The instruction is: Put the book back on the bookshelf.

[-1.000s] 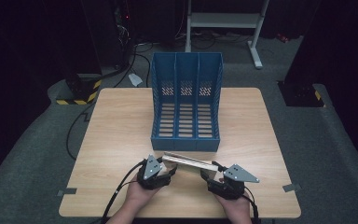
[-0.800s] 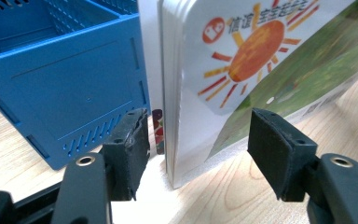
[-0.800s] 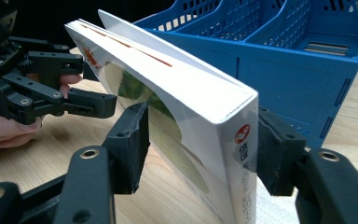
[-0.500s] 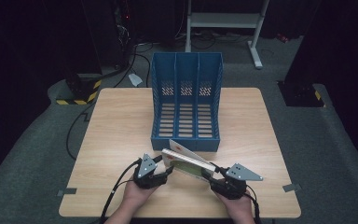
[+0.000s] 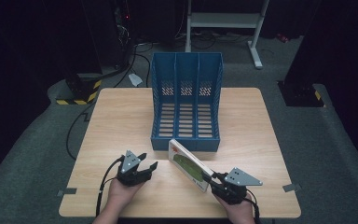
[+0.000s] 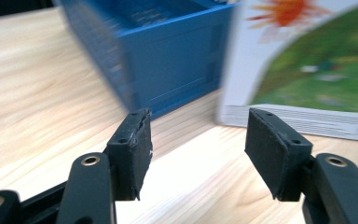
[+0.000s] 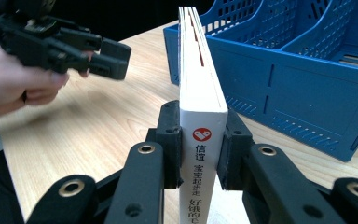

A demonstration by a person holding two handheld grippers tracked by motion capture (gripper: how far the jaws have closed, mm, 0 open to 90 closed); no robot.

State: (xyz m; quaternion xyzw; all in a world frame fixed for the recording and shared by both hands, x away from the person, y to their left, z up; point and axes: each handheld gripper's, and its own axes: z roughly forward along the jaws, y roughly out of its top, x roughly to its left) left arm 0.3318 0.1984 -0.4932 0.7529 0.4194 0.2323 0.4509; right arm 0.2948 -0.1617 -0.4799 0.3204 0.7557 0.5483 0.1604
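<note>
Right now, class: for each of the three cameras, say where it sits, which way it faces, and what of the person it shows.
High view: above the table's near side, looking forward and down; both hands, left gripper, right gripper.
Left gripper view: rides the left gripper, facing the blue file rack and the book; open jaws.
Right gripper view: rides the right gripper, clamping the book's spine; shows the left hand.
All share book and rack.

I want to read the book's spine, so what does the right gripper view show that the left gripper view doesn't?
Right gripper view: the book edge-on, its printed spine clamped between the right gripper jaws, with the left gripper off to one side. Left gripper view: the book's cover with a sun and green field, and the left gripper's open, empty jaws. Both: the book, the blue file rack and the wooden table.
</note>
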